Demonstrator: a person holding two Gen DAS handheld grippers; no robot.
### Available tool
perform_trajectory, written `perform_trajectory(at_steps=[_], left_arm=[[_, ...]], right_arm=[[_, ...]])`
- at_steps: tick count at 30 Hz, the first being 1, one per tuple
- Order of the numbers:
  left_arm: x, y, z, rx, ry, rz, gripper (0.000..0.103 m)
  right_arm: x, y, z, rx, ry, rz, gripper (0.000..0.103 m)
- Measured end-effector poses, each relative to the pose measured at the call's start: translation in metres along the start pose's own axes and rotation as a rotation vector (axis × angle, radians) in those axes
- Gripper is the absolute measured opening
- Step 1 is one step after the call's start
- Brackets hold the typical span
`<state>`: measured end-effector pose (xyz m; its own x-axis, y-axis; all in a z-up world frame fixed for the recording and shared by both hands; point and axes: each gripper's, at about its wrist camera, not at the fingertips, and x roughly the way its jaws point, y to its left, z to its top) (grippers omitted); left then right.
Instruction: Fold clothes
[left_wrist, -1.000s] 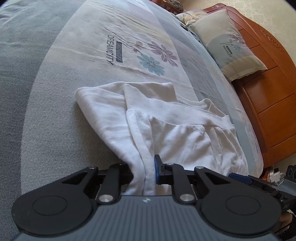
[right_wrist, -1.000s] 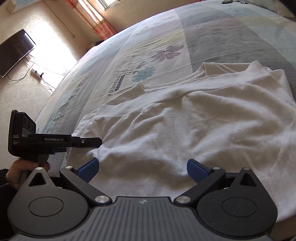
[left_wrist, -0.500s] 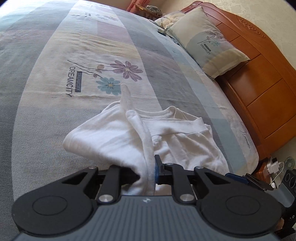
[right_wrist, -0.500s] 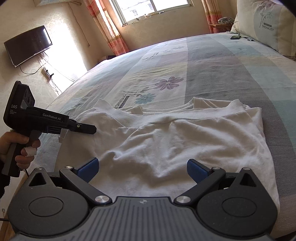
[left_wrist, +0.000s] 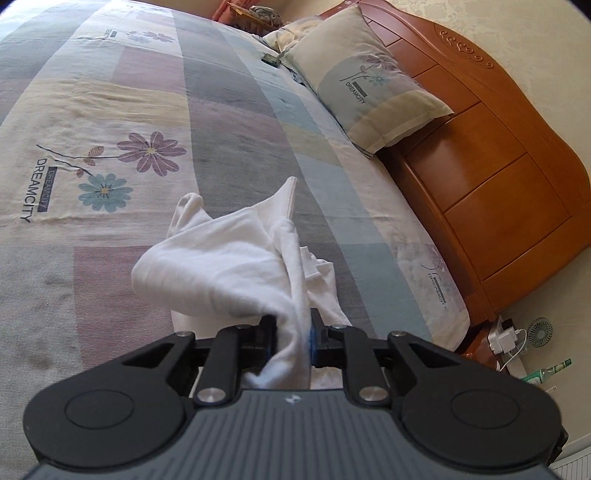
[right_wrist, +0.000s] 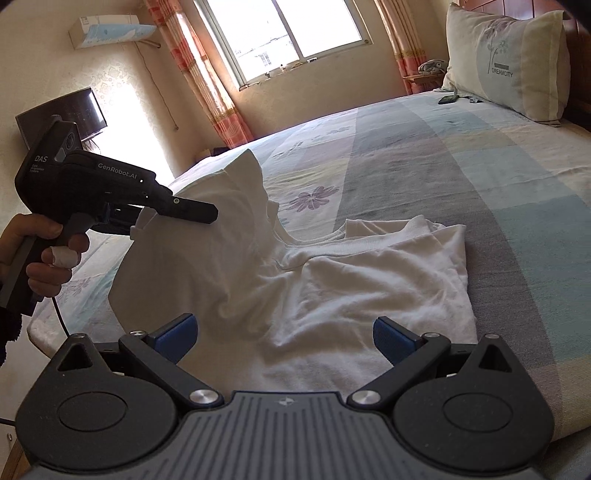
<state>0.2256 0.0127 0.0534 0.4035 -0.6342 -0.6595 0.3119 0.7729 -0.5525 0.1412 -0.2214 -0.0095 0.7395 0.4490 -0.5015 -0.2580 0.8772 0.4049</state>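
Note:
A white T-shirt (right_wrist: 351, 280) lies on the bed, collar towards the far side. My left gripper (left_wrist: 293, 334) is shut on the shirt's left edge (left_wrist: 236, 266) and holds that side lifted off the bed, so the cloth hangs in a peak. In the right wrist view the left gripper (right_wrist: 162, 212) is up at the left with the raised cloth (right_wrist: 236, 206). My right gripper (right_wrist: 282, 334) is open and empty, low over the shirt's near hem, its blue pads (right_wrist: 177, 334) on either side of the cloth.
The patterned bedsheet (left_wrist: 110, 155) spreads wide beyond the shirt. A pillow (left_wrist: 369, 85) leans on the wooden headboard (left_wrist: 498, 155) at the right. A phone (right_wrist: 447, 99) lies near the pillow. A window (right_wrist: 284, 33) and a wall TV (right_wrist: 88, 110) are beyond the bed.
My left gripper has risen with the shirt's left side, which now stands in a peak. My right gripper has tilted up and stays open over the hem.

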Motion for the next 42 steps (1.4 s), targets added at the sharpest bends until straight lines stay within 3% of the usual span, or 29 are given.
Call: perform_trajectory(at_steps=[12, 29, 34, 37, 39, 42], left_arm=[[0.085, -0.051, 0.006, -0.001, 0.129, 0.038, 0.016], [0.156, -0.075, 0.000, -0.006, 0.204, 0.142, 0.021], [0.176, -0.070, -0.003, -0.046, 0.230, 0.147, 0.030], [0.186, -0.068, -0.007, -0.063, 0.246, 0.126, 0.044], [0.187, -0.070, -0.008, -0.059, 0.247, 0.099, 0.059], [0.188, -0.075, -0.008, -0.039, 0.250, 0.078, 0.065]], right_arm=[[-0.042, -0.038, -0.007, 0.063, -0.087, -0.025, 0.103], [-0.060, -0.077, -0.014, 0.142, -0.099, -0.056, 0.103], [-0.061, -0.084, -0.015, 0.150, -0.089, -0.066, 0.103], [-0.062, -0.087, -0.016, 0.156, -0.084, -0.070, 0.103], [-0.062, -0.088, -0.018, 0.157, -0.081, -0.077, 0.103], [-0.061, -0.092, -0.021, 0.173, -0.060, -0.088, 0.103]])
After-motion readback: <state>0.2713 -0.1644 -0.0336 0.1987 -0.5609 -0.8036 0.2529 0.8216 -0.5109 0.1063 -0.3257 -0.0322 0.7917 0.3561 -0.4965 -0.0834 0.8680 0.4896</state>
